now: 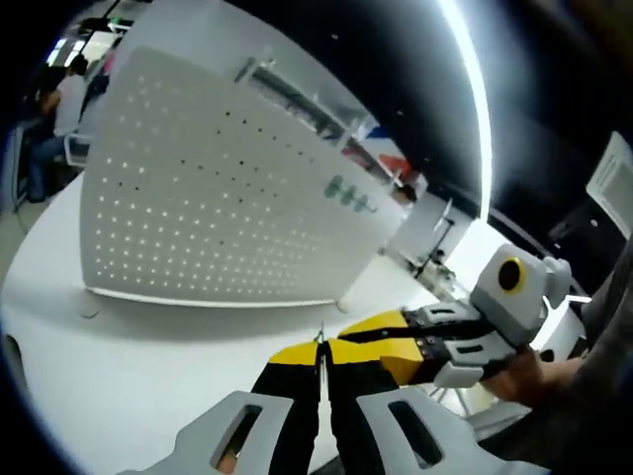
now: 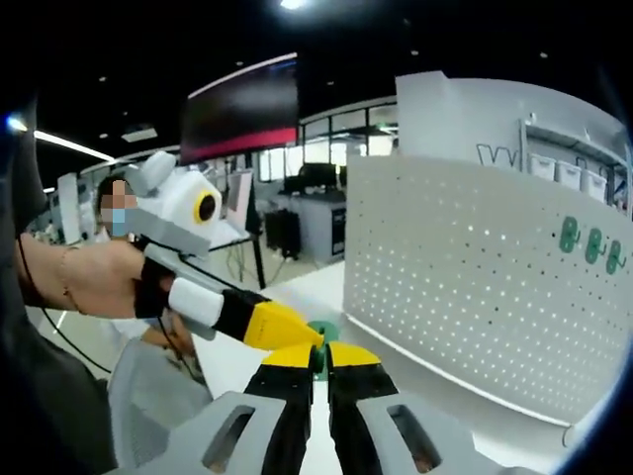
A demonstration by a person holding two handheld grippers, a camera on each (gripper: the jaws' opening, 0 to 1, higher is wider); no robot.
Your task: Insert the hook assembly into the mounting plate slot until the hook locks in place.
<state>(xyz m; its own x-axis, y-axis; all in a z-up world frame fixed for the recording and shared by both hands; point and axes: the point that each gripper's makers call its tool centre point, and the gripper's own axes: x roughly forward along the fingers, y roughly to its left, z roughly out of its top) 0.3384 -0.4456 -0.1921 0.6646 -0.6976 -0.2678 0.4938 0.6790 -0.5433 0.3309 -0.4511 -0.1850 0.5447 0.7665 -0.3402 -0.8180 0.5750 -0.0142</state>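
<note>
**Both grippers meeting over a small green hook, pegboard waiting beyond**

In the right gripper view, the right gripper [image 2: 318, 358] is pinching its yellow tips together on a small green piece, apparently the hook assembly [image 2: 321, 331], which is peeking out just above the tips. The left gripper [image 2: 297, 334] is reaching in from the left, its tip touching the same spot. In the left gripper view, the left gripper [image 1: 320, 348] is showing its jaws pressed together with something thin and dark between the tips; whether it is gripping the hook I cannot tell. The right gripper [image 1: 396, 346] is coming in from the right.

The white perforated mounting plate [image 1: 227, 188] is standing upright on the white table [image 1: 109, 366], farther off, with three green hooks [image 2: 591, 243] already sitting near its right end.

The hook is probably light, stiff plastic and slippery; holding it by its body, leaving the insertion end free, seems wisest.
</note>
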